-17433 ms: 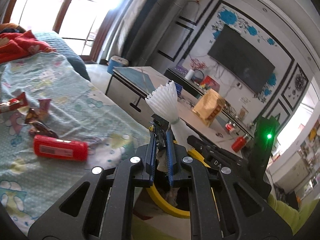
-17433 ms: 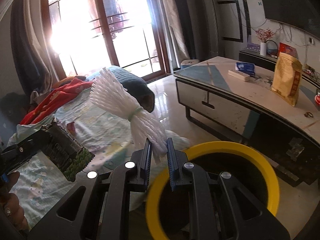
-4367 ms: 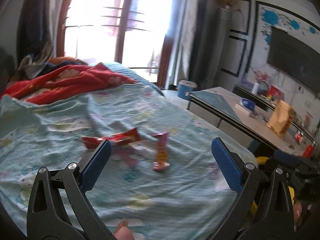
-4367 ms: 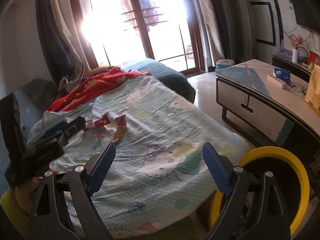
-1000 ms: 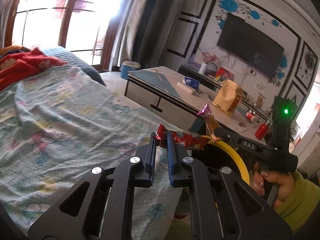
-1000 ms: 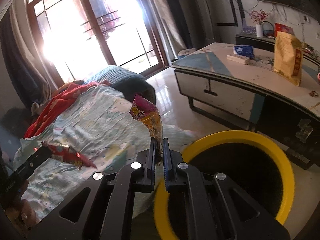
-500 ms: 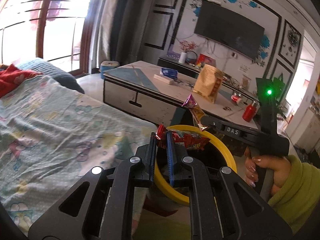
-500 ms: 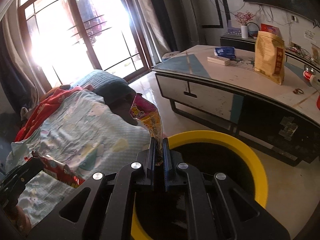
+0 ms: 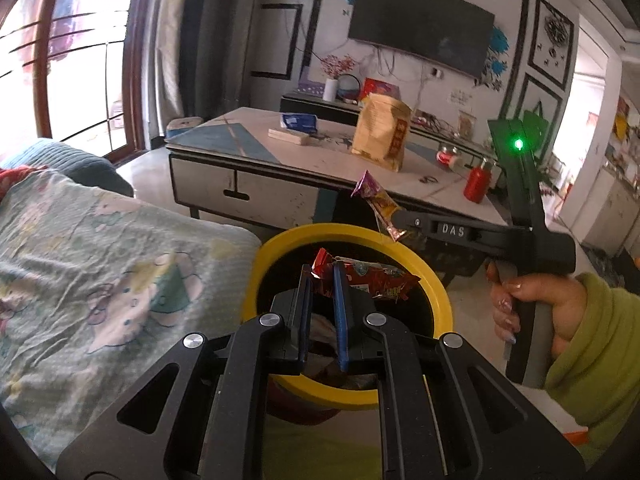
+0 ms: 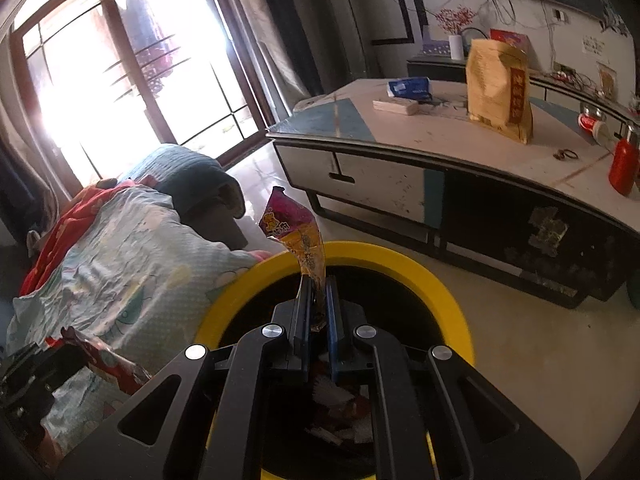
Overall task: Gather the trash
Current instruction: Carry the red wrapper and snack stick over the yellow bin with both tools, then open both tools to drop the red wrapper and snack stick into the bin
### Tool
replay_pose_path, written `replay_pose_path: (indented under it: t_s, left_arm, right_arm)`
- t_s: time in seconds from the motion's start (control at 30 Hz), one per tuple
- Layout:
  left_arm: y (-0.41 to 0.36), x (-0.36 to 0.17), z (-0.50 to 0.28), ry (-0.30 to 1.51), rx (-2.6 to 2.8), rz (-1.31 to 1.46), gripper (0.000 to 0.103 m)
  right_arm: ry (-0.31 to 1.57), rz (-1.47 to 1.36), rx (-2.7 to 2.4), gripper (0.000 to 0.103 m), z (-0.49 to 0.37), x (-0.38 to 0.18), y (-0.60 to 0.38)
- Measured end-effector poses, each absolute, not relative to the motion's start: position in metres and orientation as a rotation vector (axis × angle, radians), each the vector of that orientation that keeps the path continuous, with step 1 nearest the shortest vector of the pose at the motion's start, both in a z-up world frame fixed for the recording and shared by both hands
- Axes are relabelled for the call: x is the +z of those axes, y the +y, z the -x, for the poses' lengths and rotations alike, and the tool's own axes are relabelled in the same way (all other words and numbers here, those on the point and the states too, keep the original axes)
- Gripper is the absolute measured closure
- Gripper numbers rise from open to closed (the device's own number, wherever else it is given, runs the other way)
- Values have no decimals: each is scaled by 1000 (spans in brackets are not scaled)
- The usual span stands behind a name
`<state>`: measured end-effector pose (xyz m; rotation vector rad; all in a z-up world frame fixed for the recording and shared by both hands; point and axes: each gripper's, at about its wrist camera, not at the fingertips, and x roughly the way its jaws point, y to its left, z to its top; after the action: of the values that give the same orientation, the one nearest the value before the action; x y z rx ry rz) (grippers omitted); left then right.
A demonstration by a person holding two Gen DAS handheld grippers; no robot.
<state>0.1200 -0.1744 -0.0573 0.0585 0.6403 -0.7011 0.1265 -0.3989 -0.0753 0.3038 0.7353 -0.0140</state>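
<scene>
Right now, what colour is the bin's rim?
Yellow; the bin's rim shows best in the right wrist view.

A yellow-rimmed bin stands open-topped in the narrow gap between a blanket-covered bed on the left and a low table behind. Bare floor lies open to the bin's right.

Both claws clamped, angled downward.
</scene>
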Motion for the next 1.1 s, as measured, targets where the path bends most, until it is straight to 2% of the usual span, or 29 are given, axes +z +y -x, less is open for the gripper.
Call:
replay_pose_path:
  t_s: [0.4,0.6,0.67,0.77,0.83,0.87,0.93,1.0,1.1]
  left_arm:
    - [-208,-80,-123,693,-734,-149,95]
    - [-221,-90,-126,724,-744,-156,87]
    - [-223,-91,-127,727,-747,-158,82]
    - [-222,-91,-128,726,-747,-151,66]
    - [-219,-89,-129,723,-741,-135,51]
    - [-216,-88,-129,721,-738,-124,49]
    - [-211,-86,-129,715,-723,-111,34]
    - [-205,-83,-130,708,-706,-93,24]
    - [-196,-78,-133,699,-674,-72,16]
  right_arm:
    - [809,-350,-1,95,-120,-96,-417]
    - [816,-368,-8,93,-120,-98,-424]
    - [818,-379,-16,86,-119,-99,-427]
    - [814,-386,-25,75,-116,-97,-431]
    - [808,-385,-27,64,-114,-95,-432]
    - [799,-382,-33,61,-112,-92,-432]
    - [791,-382,-36,52,-110,-89,-432]
    - [777,-375,-42,46,-107,-84,-430]
    - [757,-369,-45,32,-103,-76,-426]
